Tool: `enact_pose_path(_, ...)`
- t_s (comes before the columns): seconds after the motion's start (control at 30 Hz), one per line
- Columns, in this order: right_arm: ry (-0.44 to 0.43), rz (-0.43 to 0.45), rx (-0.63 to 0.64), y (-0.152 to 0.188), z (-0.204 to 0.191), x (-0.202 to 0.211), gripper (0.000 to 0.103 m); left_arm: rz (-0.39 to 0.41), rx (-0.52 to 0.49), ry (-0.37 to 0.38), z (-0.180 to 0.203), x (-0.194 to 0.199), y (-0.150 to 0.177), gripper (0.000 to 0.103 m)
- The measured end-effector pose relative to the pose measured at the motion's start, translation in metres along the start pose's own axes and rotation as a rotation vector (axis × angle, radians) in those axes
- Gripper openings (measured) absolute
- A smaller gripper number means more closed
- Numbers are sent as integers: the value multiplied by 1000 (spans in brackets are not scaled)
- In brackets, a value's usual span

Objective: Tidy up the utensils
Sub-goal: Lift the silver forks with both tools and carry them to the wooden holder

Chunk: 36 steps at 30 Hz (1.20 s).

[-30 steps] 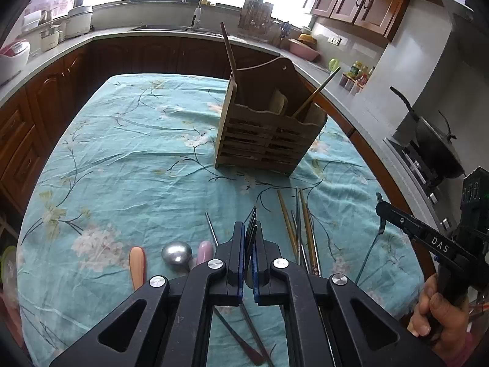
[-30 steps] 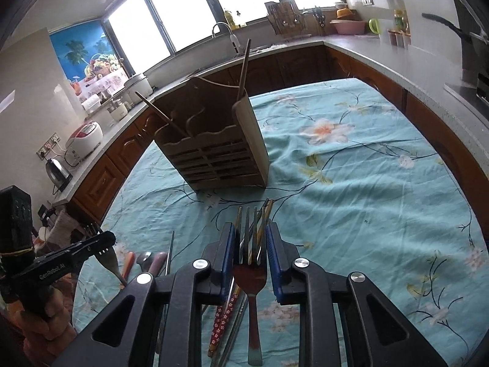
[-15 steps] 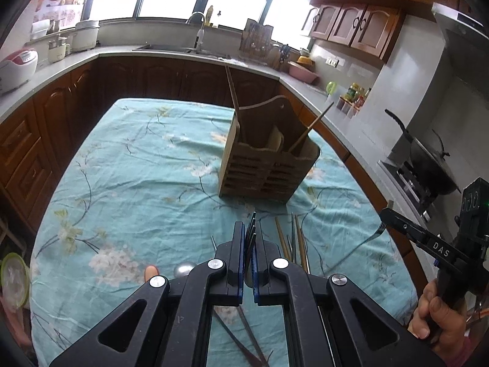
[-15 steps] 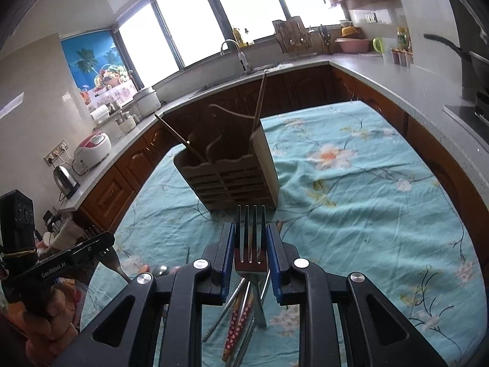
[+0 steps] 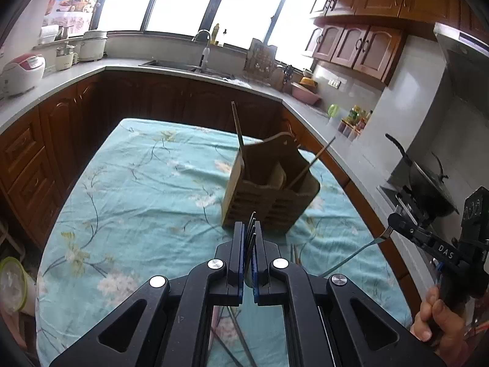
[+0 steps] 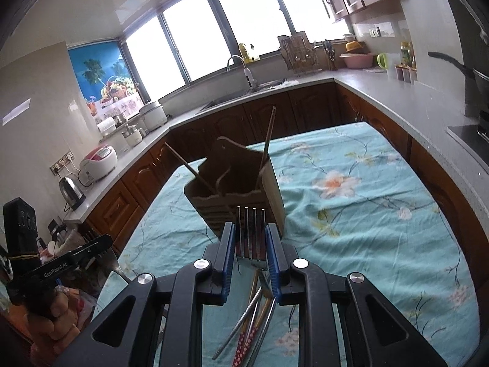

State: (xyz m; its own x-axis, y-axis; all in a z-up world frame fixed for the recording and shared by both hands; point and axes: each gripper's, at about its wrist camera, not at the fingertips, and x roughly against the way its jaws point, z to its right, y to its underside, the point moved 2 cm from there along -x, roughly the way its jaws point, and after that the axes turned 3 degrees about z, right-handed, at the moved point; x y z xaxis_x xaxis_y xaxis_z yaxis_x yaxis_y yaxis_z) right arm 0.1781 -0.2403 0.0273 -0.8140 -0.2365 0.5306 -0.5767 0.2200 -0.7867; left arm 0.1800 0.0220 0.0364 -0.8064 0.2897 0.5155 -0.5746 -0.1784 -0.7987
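Observation:
A wooden utensil holder [image 5: 269,189] [image 6: 235,180] stands on the table with two chopsticks and a spoon in its compartments. My left gripper [image 5: 248,235] is shut on a fork [image 5: 251,227] seen edge-on, tines forward, held above the table short of the holder. My right gripper [image 6: 250,235] is shut on a second fork [image 6: 251,229], tines flat and pointing at the holder. Each view shows the other gripper off to the side: the right gripper [image 5: 395,218] with its fork [image 5: 363,249], the left gripper [image 6: 104,241] with its fork [image 6: 117,267]. Loose chopsticks [image 6: 250,321] lie below the right gripper.
A teal flowered cloth [image 5: 146,189] covers the table. Dark wooden cabinets and a grey counter [image 5: 76,79] wrap around it, with a sink [image 6: 244,91], a rice cooker [image 6: 99,162] and a kettle [image 6: 71,189]. A black wok [image 5: 428,183] sits at the right. A hand [image 5: 434,315] grips the right handle.
Both grippers have risen with their forks and tilted up. The spoons and chopsticks on the cloth have dropped out of the left wrist view. The holder now sits lower in both views.

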Motion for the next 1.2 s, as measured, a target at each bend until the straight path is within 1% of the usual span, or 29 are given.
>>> enact_pose_path(0.13,-14,28,1,-16,-3,1,20,27,11,-4,-1,-3,-13,2)
enact_pose_path(0.37,-39,88,29,-51,-14,0,20,100,39,-10,-4,-9,-40,2)
enact_pose_path(0.57,-60,138,45,-83,-23,-7,20,174,56,-29,-7,-23,-70,2)
enact_pose_path(0.73,-74,172,44,-106,-25,-18,20,217,78,-57,-11,-42,-86,2)
enact_pose_path(0.83,-80,178,36,-116,-24,-31,20,224,75,-82,-10,-63,-90,2)
enact_pose_path(0.97,-70,172,39,-118,-20,-50,20,220,56,-127,-5,-96,-91,2)
enact_pose_path(1.2,-65,114,-6,-108,-1,-91,20,167,25,-152,9,-151,-82,2)
